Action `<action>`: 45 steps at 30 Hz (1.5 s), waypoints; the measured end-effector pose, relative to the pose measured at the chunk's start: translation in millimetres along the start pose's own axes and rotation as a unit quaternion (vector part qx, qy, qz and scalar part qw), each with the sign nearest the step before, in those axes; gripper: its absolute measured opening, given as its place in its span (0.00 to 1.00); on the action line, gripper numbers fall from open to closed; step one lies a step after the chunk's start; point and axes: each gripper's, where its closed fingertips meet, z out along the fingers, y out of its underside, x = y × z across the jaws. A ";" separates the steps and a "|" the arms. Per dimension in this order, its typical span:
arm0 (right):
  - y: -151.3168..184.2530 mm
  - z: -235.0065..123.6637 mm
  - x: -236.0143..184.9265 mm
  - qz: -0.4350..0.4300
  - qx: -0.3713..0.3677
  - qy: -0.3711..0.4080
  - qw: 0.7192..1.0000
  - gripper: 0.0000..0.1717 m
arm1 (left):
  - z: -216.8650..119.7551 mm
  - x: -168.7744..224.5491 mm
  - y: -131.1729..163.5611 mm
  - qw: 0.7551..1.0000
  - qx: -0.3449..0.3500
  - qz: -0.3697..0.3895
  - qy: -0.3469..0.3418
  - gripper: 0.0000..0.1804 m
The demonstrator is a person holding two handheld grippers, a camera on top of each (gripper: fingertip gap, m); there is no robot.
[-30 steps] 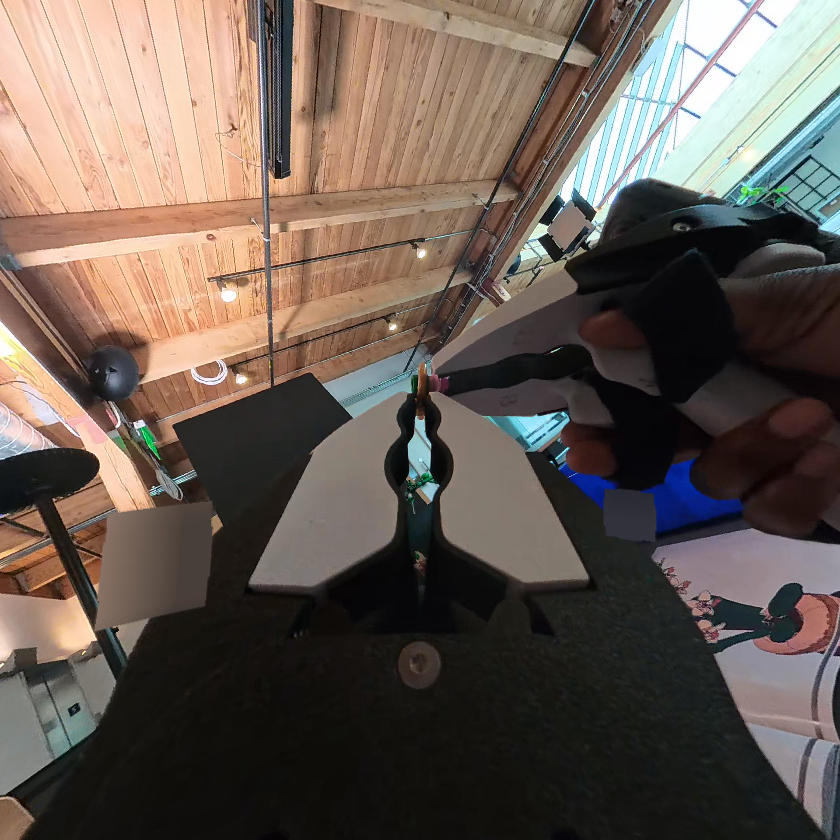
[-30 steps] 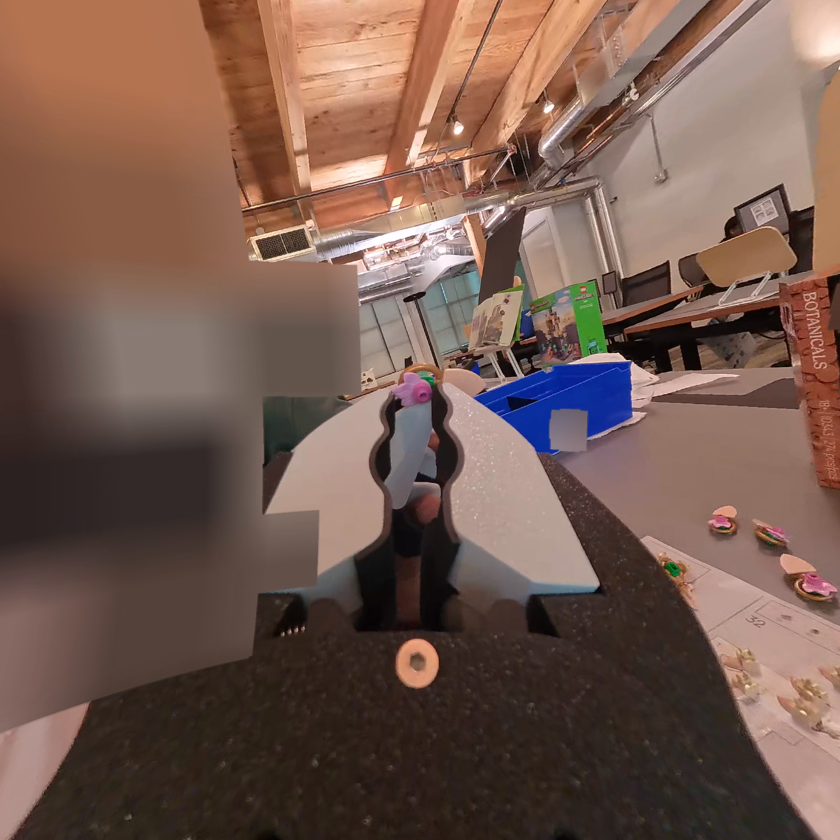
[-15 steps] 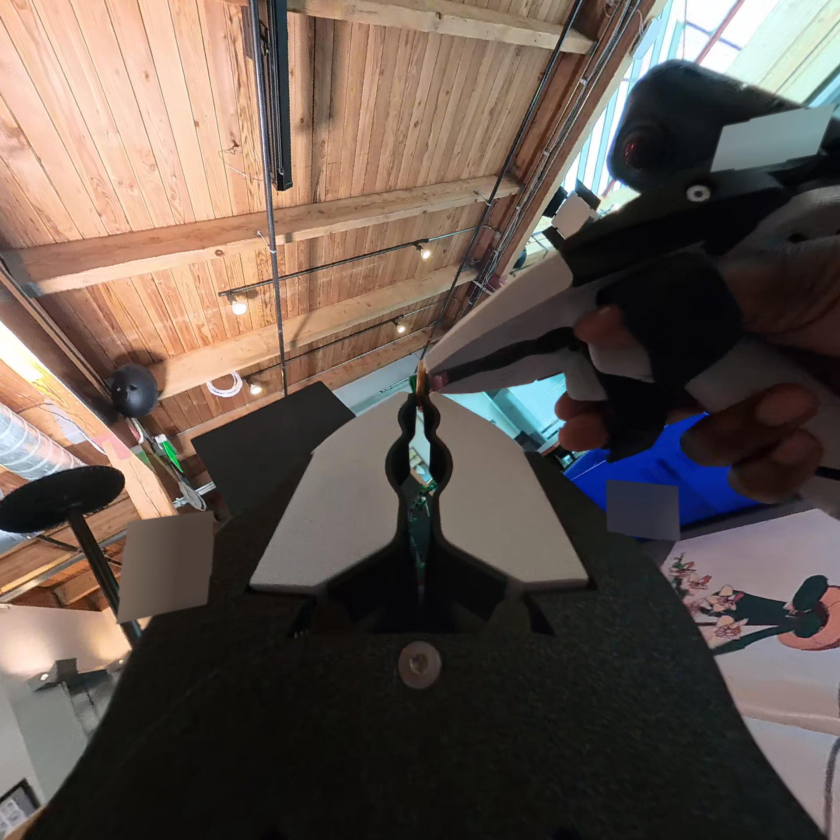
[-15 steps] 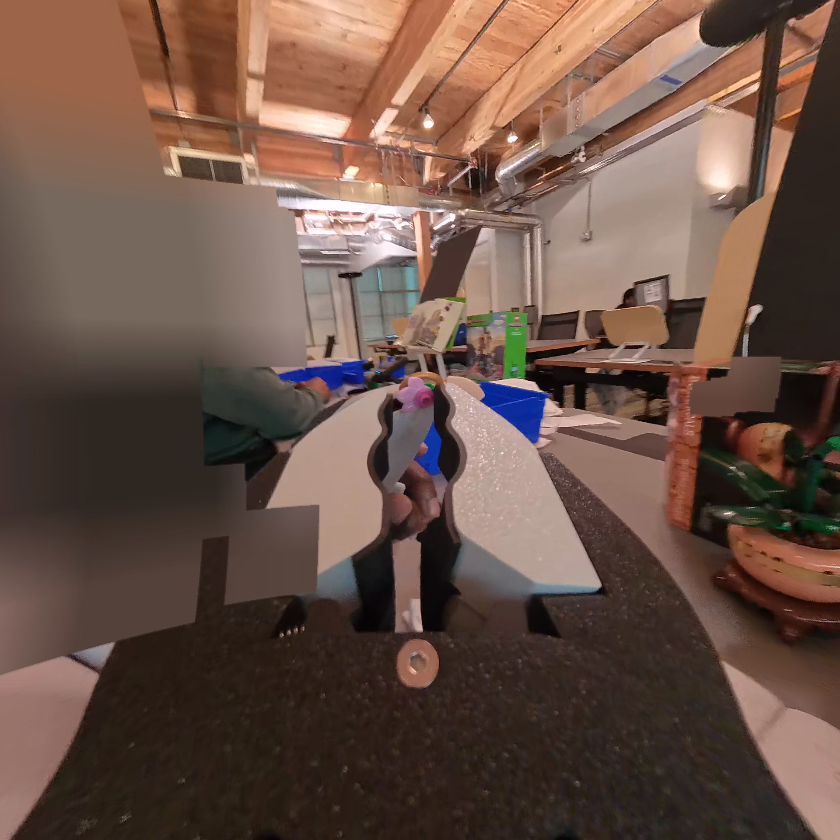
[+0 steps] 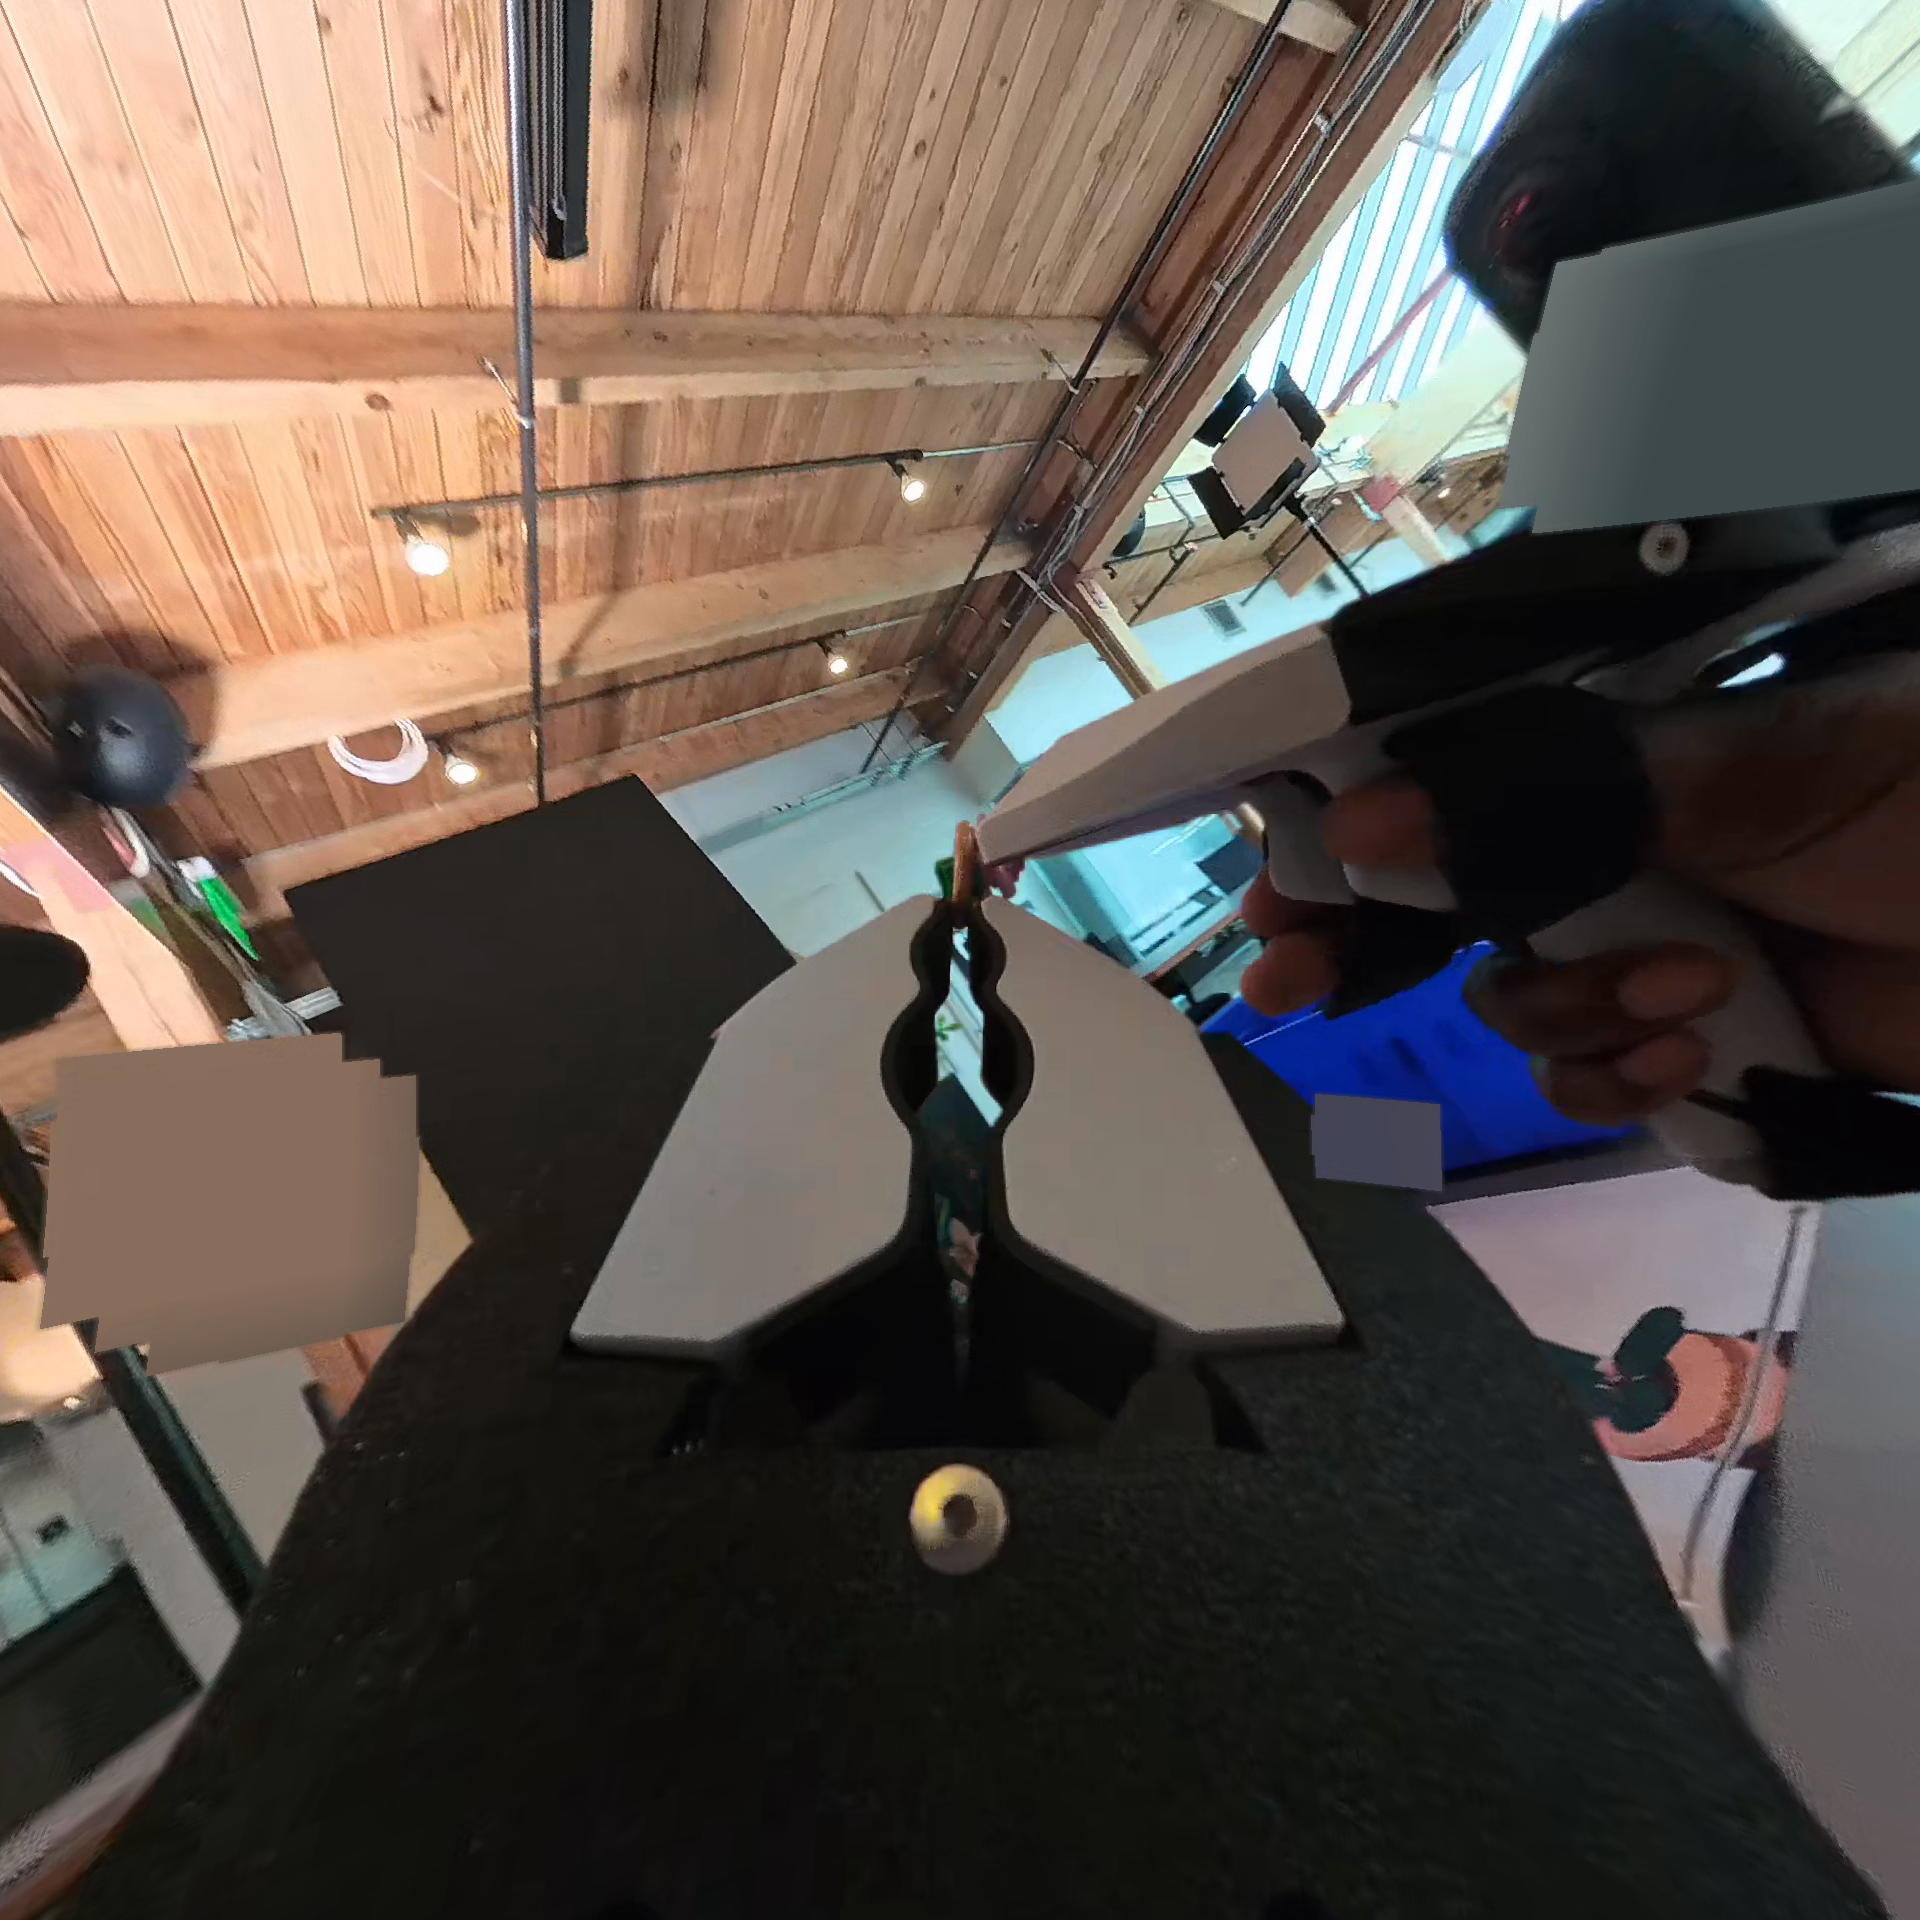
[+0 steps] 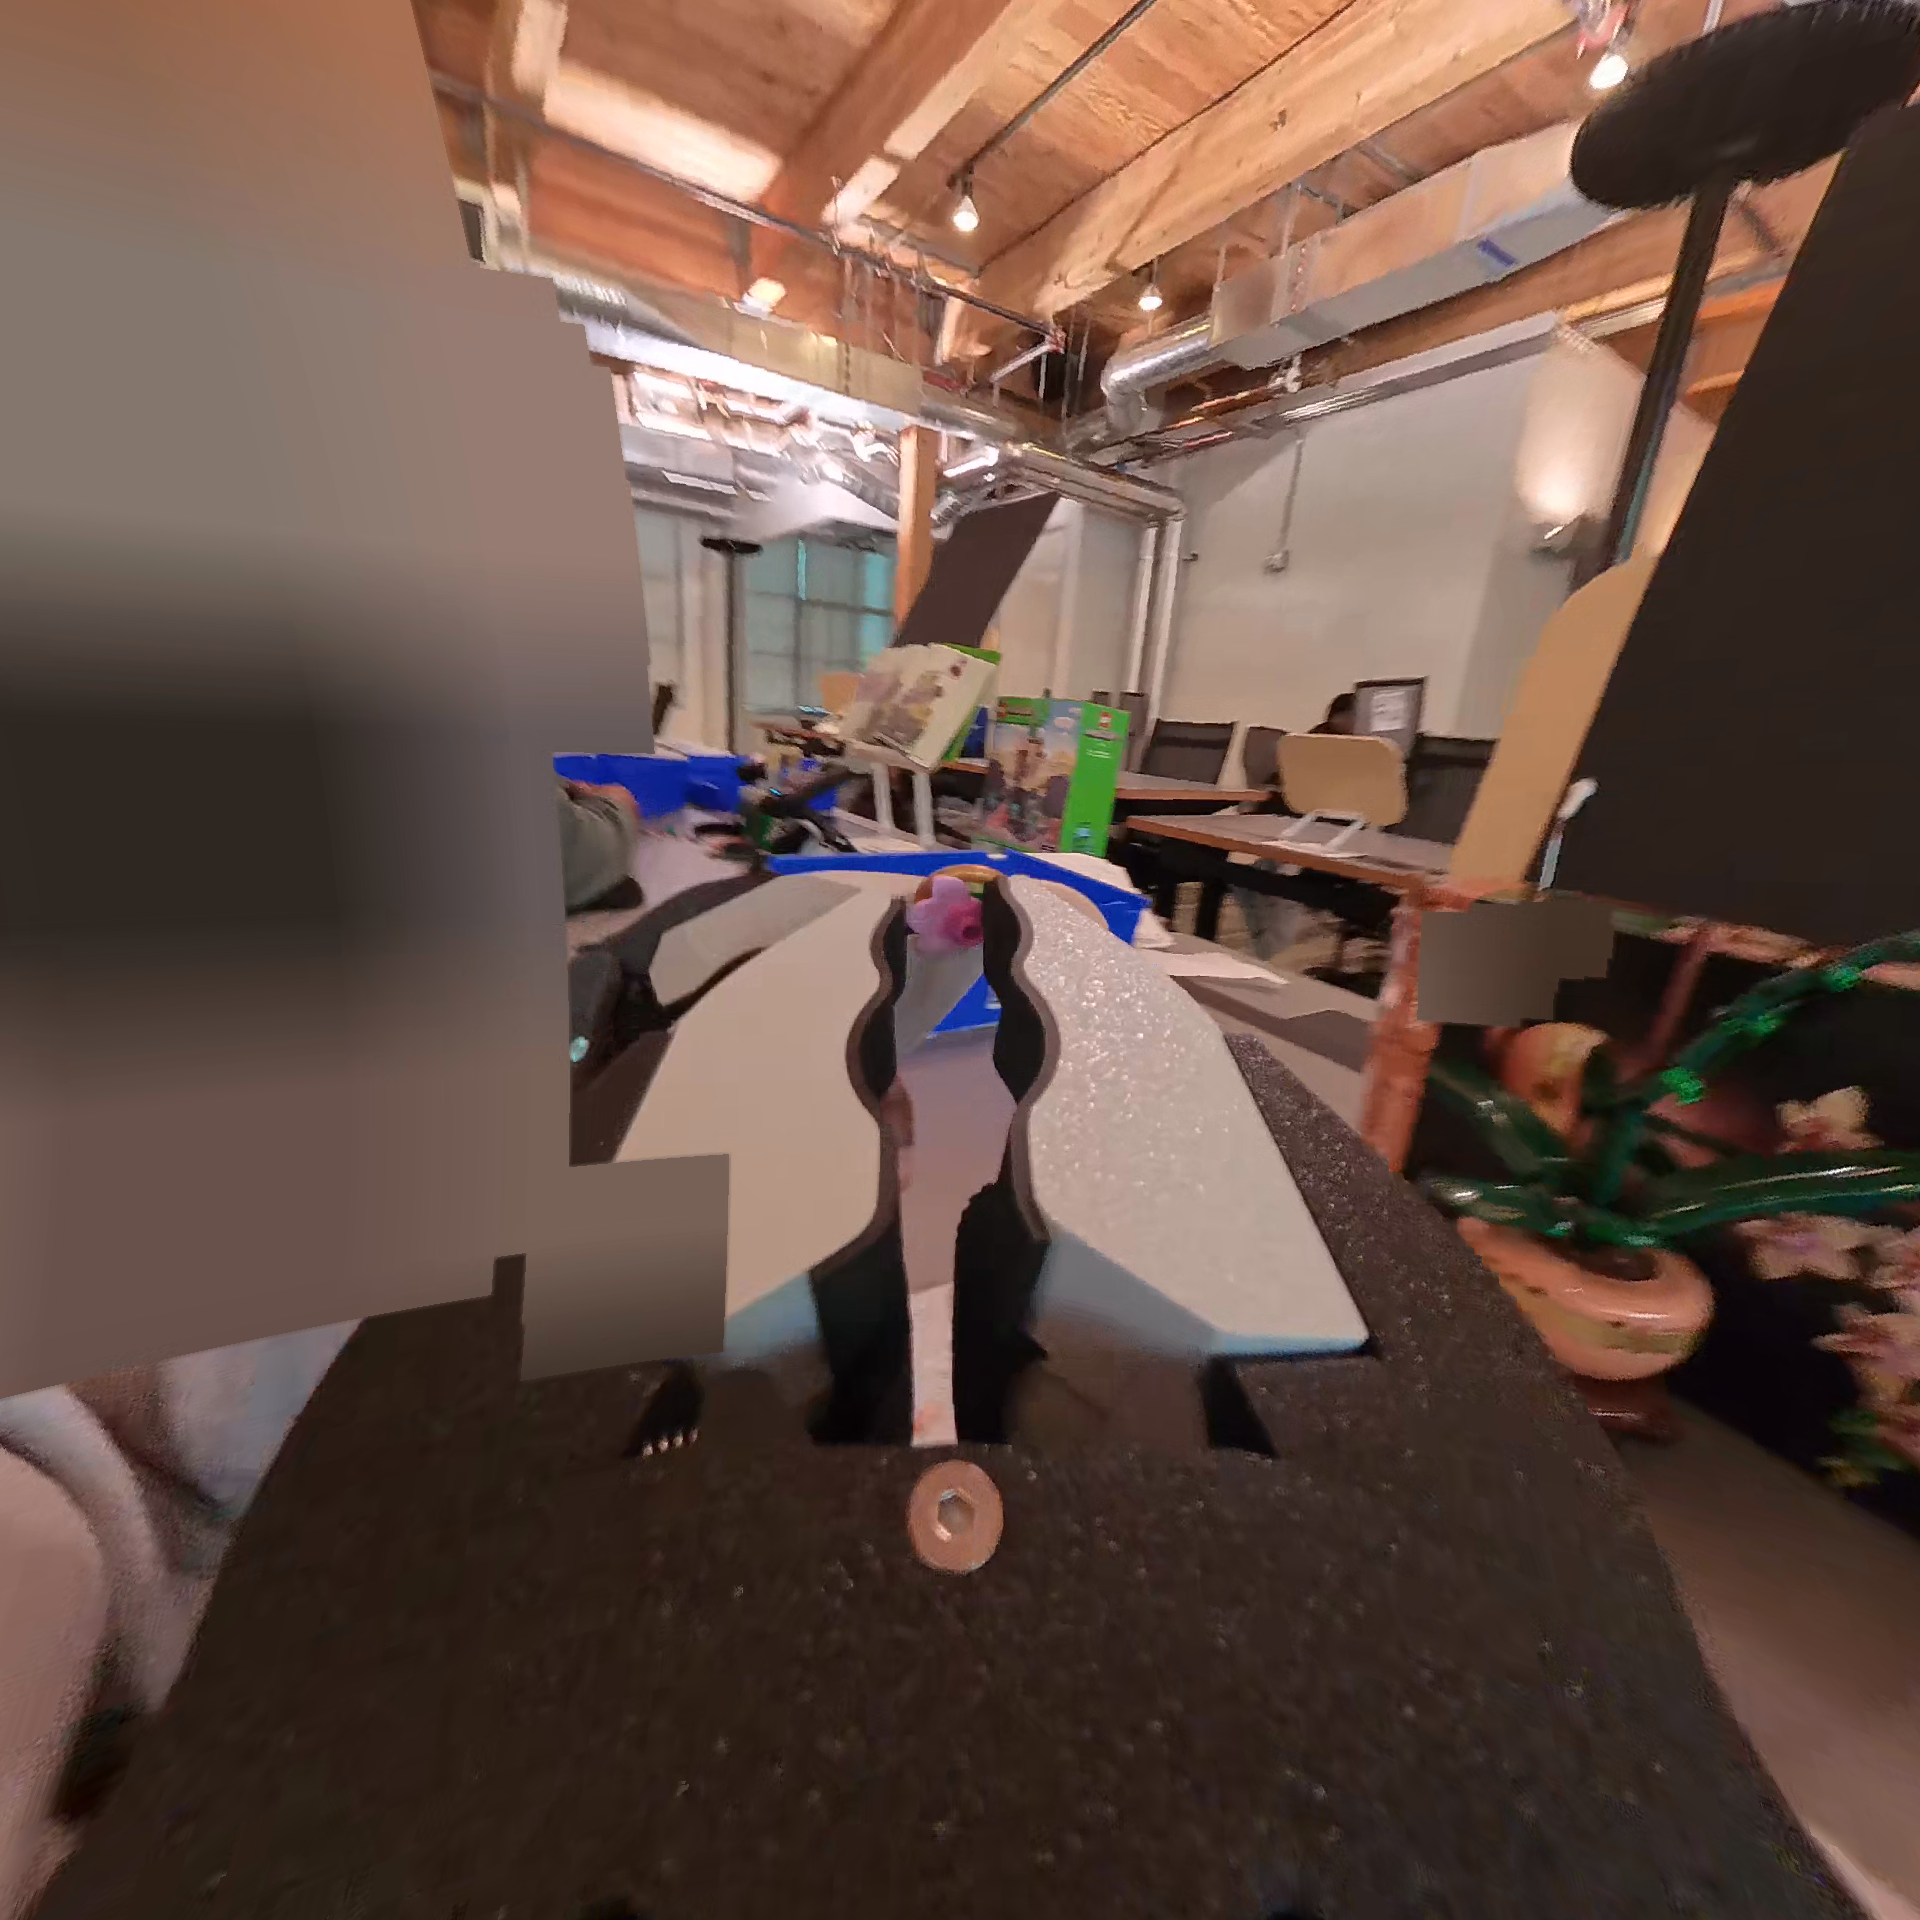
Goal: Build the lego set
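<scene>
My left gripper (image 5: 961, 909) points up toward the ceiling and is shut on a thin tan disc piece (image 5: 966, 860) with a bit of green behind it. My right gripper (image 5: 997, 844) comes in from the right, held by a hand. Its tips meet the disc, with a small pink flower piece (image 5: 1006, 881) between them. In the right wrist view my right gripper (image 6: 948, 906) is shut on the pink flower piece (image 6: 943, 916), pressed against the tan disc (image 6: 971, 876). The left gripper's grey finger (image 6: 727, 940) shows just beyond.
A brick-built potted plant (image 6: 1590, 1299) stands close at the right, beside a brown box (image 6: 1397, 1018). A blue bin (image 6: 862, 864) (image 5: 1403, 1049), a green box (image 6: 1060, 774) and desks lie beyond. A printed sheet (image 5: 1683, 1382) lies lower right. My two grippers' fingertips are within a few centimetres of each other.
Both grippers stay joined at the tips while the pair shifts. The right wrist view has swung right, bringing the potted plant closer. The right jaws have narrowed slightly on the pink piece.
</scene>
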 end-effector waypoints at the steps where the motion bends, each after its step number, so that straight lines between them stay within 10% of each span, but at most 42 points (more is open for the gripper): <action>1: -1.6 -0.5 1.4 -0.029 -0.003 0.010 1.000 0.06 | 0.8 1.5 1.1 1.000 -0.005 -0.016 0.007 0.01; 22: -2.4 -3.3 7.3 -0.367 -0.112 0.011 0.924 0.00 | 4.9 22.0 6.9 0.914 -0.124 -0.354 0.154 0.01; 31: 0.2 -10.5 13.8 -0.188 -0.052 0.082 0.977 0.03 | 3.4 -4.0 14.7 0.854 -0.053 -0.509 0.093 0.01; 37: -5.0 -0.8 10.5 -0.034 -0.028 0.070 0.997 0.15 | -0.7 -8.8 3.5 0.901 0.015 -0.429 0.066 0.01; 45: -9.5 -4.5 14.2 0.262 0.041 -0.094 0.960 0.16 | -3.5 -8.0 0.3 0.815 0.056 -0.563 0.123 0.01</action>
